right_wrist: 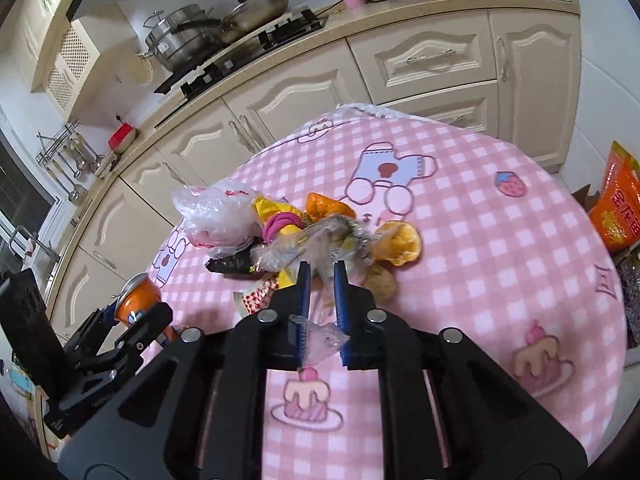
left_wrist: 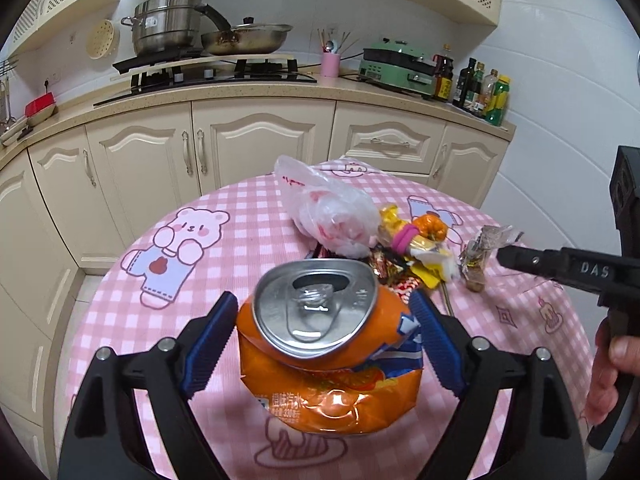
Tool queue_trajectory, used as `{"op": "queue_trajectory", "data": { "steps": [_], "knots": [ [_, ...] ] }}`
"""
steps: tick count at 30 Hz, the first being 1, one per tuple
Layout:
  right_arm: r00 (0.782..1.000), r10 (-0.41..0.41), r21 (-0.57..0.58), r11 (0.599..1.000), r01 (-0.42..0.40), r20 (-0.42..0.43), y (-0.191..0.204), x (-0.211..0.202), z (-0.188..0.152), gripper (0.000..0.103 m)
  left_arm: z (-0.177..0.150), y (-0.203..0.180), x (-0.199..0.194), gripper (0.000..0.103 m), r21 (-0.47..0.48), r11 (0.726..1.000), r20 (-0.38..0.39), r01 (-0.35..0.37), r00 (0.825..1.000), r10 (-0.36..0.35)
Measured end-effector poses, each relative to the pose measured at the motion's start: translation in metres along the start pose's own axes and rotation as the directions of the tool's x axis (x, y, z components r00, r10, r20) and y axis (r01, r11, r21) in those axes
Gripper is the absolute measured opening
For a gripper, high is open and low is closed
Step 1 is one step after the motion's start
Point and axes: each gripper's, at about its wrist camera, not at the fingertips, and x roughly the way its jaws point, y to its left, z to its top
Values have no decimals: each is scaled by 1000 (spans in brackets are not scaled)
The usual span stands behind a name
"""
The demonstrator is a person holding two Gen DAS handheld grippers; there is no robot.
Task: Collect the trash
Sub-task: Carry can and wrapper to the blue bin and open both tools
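Note:
My left gripper (left_wrist: 324, 312) is shut on a crushed orange soda can (left_wrist: 320, 344), held above the pink checked tablecloth (left_wrist: 240, 240). The can also shows in the right wrist view (right_wrist: 136, 304). My right gripper (right_wrist: 320, 270) is shut on a clear crinkled plastic wrapper (right_wrist: 308, 244), which trails back between the fingers. In the left wrist view that wrapper (left_wrist: 480, 248) hangs at the right gripper's tip. A trash pile lies mid-table: a white plastic bag (left_wrist: 332, 208), orange peels (right_wrist: 400, 244), yellow wrappers (left_wrist: 424, 264).
The round table (right_wrist: 480, 200) stands before cream kitchen cabinets (left_wrist: 256, 148). A stove with pots (left_wrist: 200, 32), a green appliance (left_wrist: 396, 66) and bottles (left_wrist: 480, 88) are on the counter. An orange bag (right_wrist: 616, 208) stands right of the table.

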Motion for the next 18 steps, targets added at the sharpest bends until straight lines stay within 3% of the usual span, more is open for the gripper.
{"op": "queue_trajectory", "data": {
  "steps": [9,15,18],
  "knots": [
    [990,133,86,987,-137,44,-20,-49,-13,9,-5,-9,-28,85,30,999,16,26,1000,-26],
    [984,150,82,984,-158,100,-25,-92,-13,9,-1,-28,-50,85,63,996,42,66,997,-68],
    [979,147,83,984,-160,144,-33,-122,-13,9,7,-51,-62,85,95,989,61,116,991,-122]
  ]
}}
